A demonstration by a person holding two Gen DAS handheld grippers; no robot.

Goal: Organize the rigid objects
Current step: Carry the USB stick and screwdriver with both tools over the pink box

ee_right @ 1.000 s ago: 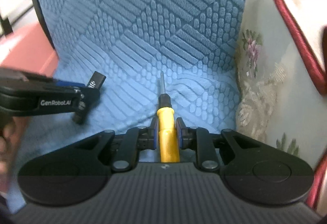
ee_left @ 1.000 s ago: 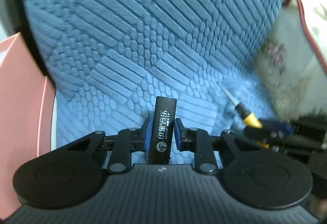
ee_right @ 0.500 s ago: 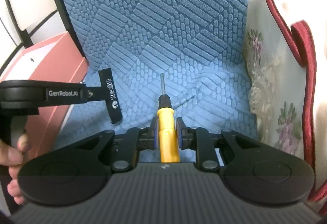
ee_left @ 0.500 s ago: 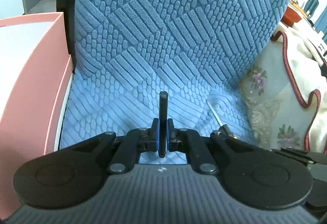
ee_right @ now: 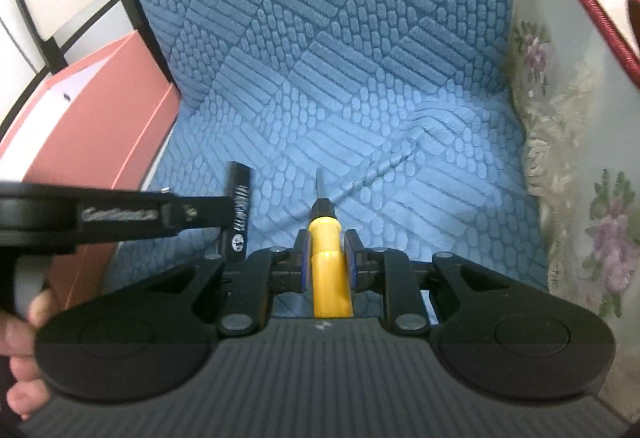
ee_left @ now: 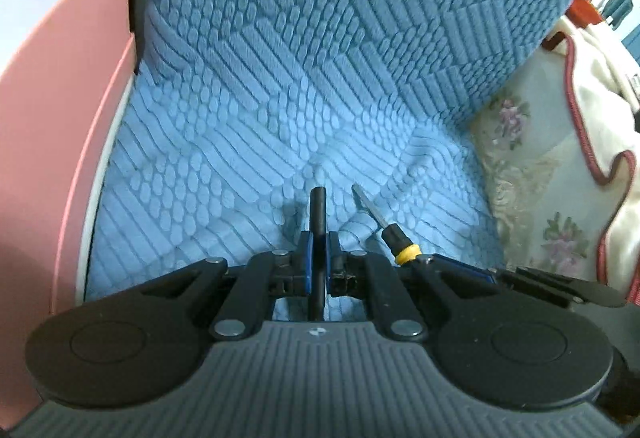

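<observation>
My left gripper (ee_left: 318, 242) is shut on a thin black lighter (ee_left: 318, 214), held edge-on above the blue textured cushion (ee_left: 280, 142). The lighter shows white print in the right wrist view (ee_right: 240, 214), where the left gripper (ee_right: 230, 210) reaches in from the left. My right gripper (ee_right: 326, 242) is shut on a yellow-handled screwdriver (ee_right: 326, 262) with its black collar and metal tip pointing forward. The screwdriver also shows in the left wrist view (ee_left: 394, 238), just right of the lighter.
A pink box (ee_left: 52, 98) stands at the left of the cushion, also seen in the right wrist view (ee_right: 92, 118). A floral cloth with red piping (ee_left: 560, 190) lies at the right. The blue backrest (ee_right: 320, 18) rises behind.
The left gripper turned the lighter from flat-face to edge-on and both grippers lifted back from the cushion. The two grippers now sit closer together.
</observation>
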